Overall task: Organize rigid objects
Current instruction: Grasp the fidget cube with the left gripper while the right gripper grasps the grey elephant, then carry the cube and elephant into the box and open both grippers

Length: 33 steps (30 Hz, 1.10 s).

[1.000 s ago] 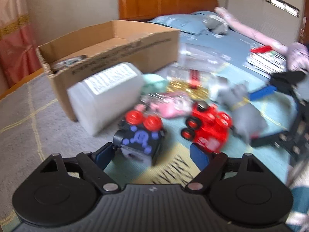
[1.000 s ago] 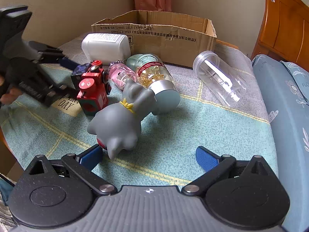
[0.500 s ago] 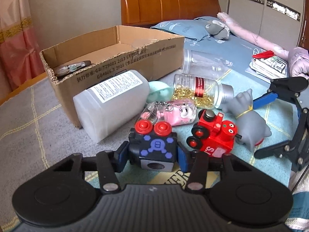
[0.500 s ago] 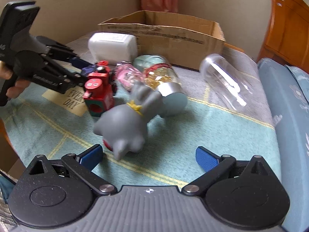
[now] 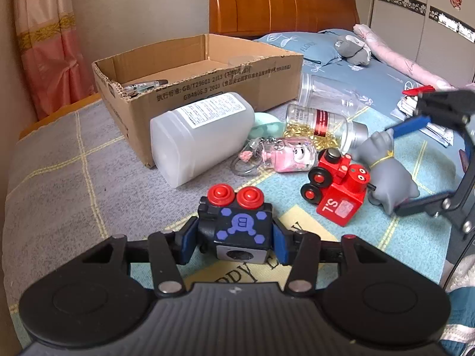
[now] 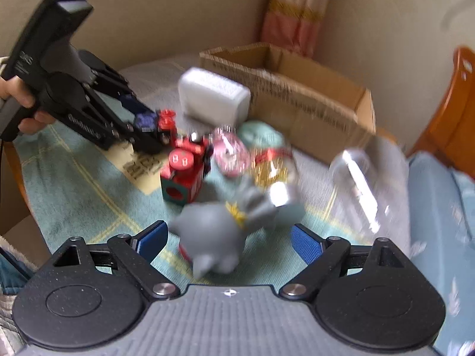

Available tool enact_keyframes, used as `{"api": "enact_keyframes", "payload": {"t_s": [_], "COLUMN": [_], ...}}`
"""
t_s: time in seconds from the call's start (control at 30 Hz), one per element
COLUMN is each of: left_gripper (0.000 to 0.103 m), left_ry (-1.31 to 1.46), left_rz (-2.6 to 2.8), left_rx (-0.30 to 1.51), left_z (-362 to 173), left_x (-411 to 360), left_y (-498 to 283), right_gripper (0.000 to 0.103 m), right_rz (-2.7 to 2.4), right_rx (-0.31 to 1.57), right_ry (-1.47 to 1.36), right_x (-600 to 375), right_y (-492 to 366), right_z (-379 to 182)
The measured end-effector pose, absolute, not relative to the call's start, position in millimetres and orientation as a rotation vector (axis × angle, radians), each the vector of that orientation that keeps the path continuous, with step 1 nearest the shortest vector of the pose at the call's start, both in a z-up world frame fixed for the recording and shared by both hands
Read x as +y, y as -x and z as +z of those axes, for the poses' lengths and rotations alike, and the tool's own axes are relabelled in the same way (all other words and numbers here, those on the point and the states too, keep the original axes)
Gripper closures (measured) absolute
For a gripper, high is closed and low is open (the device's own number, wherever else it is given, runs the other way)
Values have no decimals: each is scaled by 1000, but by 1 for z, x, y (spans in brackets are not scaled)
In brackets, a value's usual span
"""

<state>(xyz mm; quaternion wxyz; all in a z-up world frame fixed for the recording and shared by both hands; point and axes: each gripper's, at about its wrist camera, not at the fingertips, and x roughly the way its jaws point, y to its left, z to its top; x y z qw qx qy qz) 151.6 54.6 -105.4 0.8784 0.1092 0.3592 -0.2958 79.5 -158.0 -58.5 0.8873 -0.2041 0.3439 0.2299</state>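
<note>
My left gripper (image 5: 234, 244) is shut on a black toy cube (image 5: 237, 228) with two red buttons and blue dots, low over the blanket; the cube also shows in the right wrist view (image 6: 154, 124). My right gripper (image 6: 228, 241) is open, its blue pads on either side of a grey toy figure (image 6: 213, 237) lying on the blanket, seen also in the left wrist view (image 5: 386, 175). A red toy train (image 5: 338, 190) lies between the two toys. An open cardboard box (image 5: 196, 71) stands behind.
A white plastic jar (image 5: 202, 136), a pink keychain bottle (image 5: 285, 154), a capsule bottle (image 5: 320, 127), a mint object (image 5: 267, 124) and a clear jar (image 5: 326, 92) lie before the box. A pen-like item (image 5: 145, 84) lies inside the box. A wooden headboard (image 5: 282, 3) stands behind.
My left gripper has closed on the black cube and holds it. My right gripper has moved forward over the grey figure, so its pads now flank it; its view is blurred by motion.
</note>
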Motion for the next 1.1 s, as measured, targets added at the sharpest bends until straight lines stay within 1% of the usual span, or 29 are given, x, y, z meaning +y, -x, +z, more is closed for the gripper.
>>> {"api": "enact_keyframes", "payload": {"t_s": [0.07, 0.17, 0.4, 0.6, 0.67, 0.83, 0.9, 0.93, 1.1], "left_gripper": [53, 53, 53, 53, 53, 53, 53, 53, 53], "left_ry": [-223, -215, -213, -221, -220, -224, -221, -218, -211], "left_rz": [-618, -615, -617, -618, -610, -601, -598, -594, -582], "left_rx": [749, 749, 746, 745, 747, 749, 749, 752, 780], "left_z": [-105, -105, -106, -106, -106, -106, -106, -106, -103], "left_x": [55, 56, 56, 55, 54, 51, 51, 50, 49], "left_y": [-152, -151, -152, -156, -158, -160, -161, -162, -164], "right_gripper": [7, 7, 6, 7, 11, 14, 19, 25, 26], "right_rz": [505, 538, 591, 563, 547, 485, 468, 456, 452], "right_rx": [685, 672, 769, 807, 822, 820, 815, 814, 839], "right_ry": [448, 470, 524, 461, 426, 447, 453, 454, 414], "right_x": [-155, -149, -142, -151, -150, -141, -141, -142, -150], "right_y": [-82, -88, -78, -82, -88, -91, -91, -92, -96], "right_z": [-54, -52, -52, -54, -58, -67, -68, -68, -62]}}
